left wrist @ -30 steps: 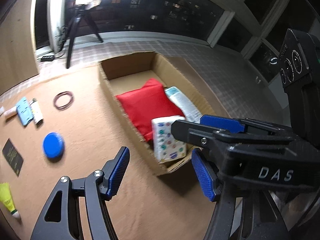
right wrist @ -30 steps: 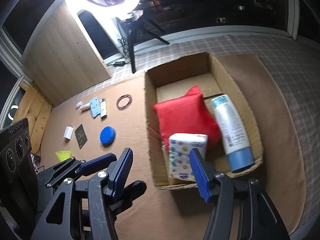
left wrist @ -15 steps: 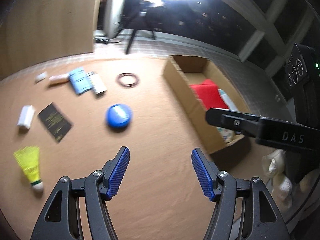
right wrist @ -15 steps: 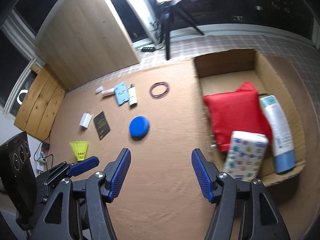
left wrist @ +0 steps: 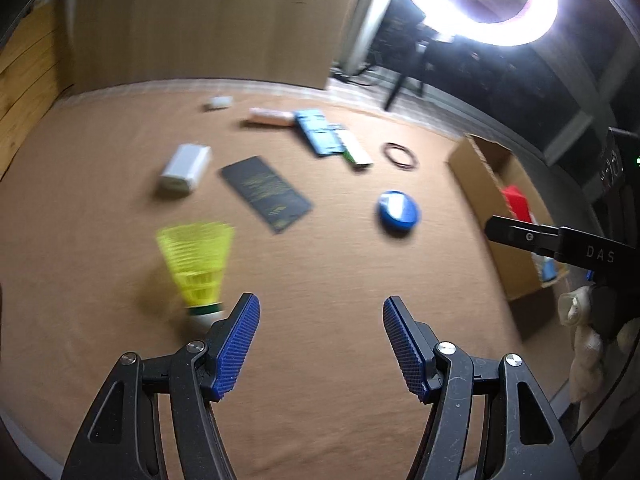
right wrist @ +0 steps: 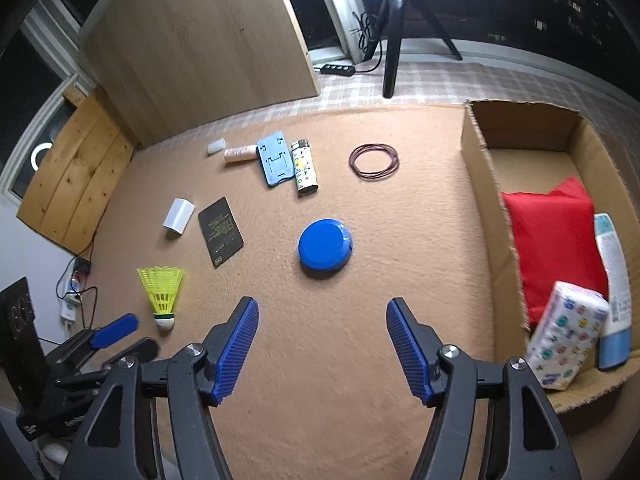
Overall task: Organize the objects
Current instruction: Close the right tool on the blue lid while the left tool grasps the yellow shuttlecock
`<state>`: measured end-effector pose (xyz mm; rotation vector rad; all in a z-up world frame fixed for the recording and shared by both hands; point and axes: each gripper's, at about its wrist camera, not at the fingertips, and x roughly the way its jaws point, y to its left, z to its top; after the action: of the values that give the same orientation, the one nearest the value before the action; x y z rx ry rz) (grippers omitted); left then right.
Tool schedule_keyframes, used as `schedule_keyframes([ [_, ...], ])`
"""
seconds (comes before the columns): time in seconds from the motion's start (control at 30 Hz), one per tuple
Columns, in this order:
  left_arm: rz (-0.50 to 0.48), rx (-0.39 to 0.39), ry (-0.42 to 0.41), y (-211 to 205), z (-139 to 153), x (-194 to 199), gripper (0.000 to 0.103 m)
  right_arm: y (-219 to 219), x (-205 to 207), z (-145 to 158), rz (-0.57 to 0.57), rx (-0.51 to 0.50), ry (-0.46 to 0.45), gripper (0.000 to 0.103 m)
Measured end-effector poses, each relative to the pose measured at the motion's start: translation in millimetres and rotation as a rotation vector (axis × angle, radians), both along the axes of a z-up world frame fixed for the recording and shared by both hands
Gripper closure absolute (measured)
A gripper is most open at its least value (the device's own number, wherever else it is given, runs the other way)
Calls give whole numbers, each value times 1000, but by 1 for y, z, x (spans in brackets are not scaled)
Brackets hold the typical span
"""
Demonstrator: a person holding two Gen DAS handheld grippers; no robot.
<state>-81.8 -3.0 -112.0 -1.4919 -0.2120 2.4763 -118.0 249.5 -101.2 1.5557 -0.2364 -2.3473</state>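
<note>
Carton [right wrist: 478, 184] holds three items; nine, maybe, on mat [right wrist: 360, 420].

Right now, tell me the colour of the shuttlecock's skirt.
Bright yellow, on the shuttlecock with a white cork tip; sharpest in the right wrist view.

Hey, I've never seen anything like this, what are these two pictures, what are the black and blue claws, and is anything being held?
They are two hand-held grabbers, each carrying a camera that looks along its own fingers. One picture comes from the left gripper, the other from the right gripper. Both are empty; the right one's jaws are opening. On the brown mat lie a yellow shuttlecock, a blue disc, a dark card, a lighter and a cord loop. The cardboard box holds a red cushion, a tissue pack and a bottle.
</note>
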Motion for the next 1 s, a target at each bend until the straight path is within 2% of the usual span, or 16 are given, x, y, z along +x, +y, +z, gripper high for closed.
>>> schedule_keyframes([
  [0.37, 122, -48, -49, -59, -25, -5, 34, -32, -35, -32, 52, 103, -40, 40],
  [0.6, 132, -70, -78, -62, -43, -23, 33, -48, -58, -52, 74, 154, -79, 40],
  [1.0, 150, -80, -120, -54, -68, -49, 33, -63, -76, -74, 113, 274, -75, 40],
])
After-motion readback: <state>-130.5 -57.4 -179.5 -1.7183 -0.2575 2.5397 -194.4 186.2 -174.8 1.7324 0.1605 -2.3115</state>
